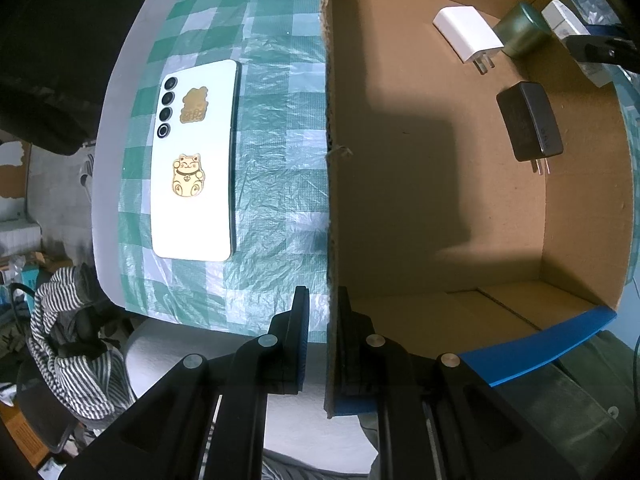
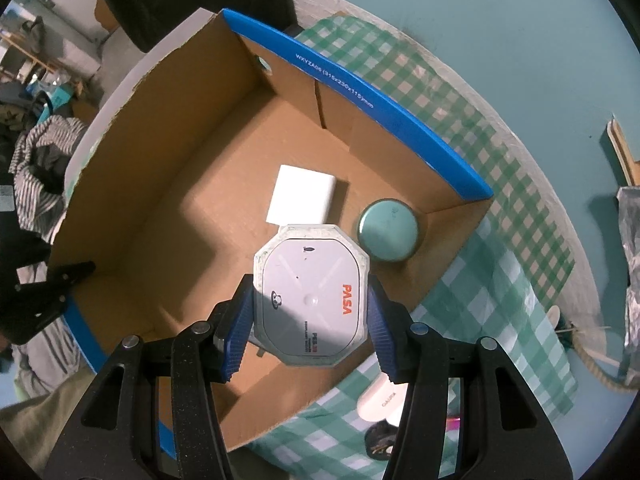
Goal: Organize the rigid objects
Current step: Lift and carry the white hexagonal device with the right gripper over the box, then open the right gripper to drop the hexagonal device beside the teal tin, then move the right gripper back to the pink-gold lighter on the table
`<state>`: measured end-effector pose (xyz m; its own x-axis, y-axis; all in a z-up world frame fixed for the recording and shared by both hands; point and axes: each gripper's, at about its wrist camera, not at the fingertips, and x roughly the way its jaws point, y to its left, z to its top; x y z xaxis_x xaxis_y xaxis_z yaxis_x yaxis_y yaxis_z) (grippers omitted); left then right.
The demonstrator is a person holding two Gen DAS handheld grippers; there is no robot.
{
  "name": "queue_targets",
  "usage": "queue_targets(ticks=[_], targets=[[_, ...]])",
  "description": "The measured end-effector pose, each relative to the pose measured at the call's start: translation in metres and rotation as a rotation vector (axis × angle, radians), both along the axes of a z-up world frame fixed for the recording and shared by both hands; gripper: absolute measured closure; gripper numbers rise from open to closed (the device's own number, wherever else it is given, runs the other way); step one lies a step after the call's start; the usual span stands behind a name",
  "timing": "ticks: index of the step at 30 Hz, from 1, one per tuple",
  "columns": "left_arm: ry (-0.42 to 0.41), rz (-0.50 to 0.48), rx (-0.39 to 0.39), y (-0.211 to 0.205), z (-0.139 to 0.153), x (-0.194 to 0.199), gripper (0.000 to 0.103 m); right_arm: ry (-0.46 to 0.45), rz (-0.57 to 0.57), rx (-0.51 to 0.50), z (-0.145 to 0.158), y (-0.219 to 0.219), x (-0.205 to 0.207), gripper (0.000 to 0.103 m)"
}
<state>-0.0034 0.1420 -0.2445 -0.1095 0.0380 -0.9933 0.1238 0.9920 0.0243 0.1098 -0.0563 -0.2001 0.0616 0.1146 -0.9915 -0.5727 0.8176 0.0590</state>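
Green-and-white checked plastic cloth (image 1: pixel 256 168) covers a round white table (image 1: pixel 120 92), and the cardboard box (image 2: pixel 132 184) with blue-edged flaps sits on top of it. The left gripper (image 1: pixel 324 336) is pinched together on the box's left wall, holding that edge. The right gripper (image 2: pixel 310 316) is clamped on a pale grey octagonal case (image 2: pixel 310 296) marked PASA, hanging over the box interior. Inside the box are a white charger (image 2: pixel 302 200), a teal round tin (image 2: pixel 388 230) and a black adapter (image 1: pixel 530 122). A white phone (image 1: pixel 196 160) with cat stickers lies left of the box. Striped clothing (image 1: pixel 68 332) is piled beyond the table edge.
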Motion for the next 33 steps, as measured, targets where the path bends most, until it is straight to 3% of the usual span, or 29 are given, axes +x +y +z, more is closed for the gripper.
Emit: queue_targets(ticks=[6, 15, 24, 26, 33], targets=[[0.001, -0.002, 0.002, 0.0, -0.001, 0.0, 0.091, 0.003, 0.001, -0.025, -0.007, 0.001, 0.002, 0.05], [0.003, -0.001, 0.0, 0.0, -0.001, -0.001, 0.091, -0.011, -0.038, 0.025, 0.006, -0.008, 0.006, 0.05], [0.004, -0.003, 0.002, 0.0, 0.0, 0.0, 0.091, -0.032, -0.082, 0.08, 0.034, -0.026, -0.001, 0.041], [0.004, -0.002, 0.001, 0.0, 0.0, 0.0, 0.091, -0.037, -0.097, 0.079, 0.039, -0.034, -0.003, 0.035], [0.004, -0.009, 0.003, -0.002, -0.001, 0.002, 0.091, -0.052, -0.158, 0.064, 0.053, -0.073, -0.011, 0.034]])
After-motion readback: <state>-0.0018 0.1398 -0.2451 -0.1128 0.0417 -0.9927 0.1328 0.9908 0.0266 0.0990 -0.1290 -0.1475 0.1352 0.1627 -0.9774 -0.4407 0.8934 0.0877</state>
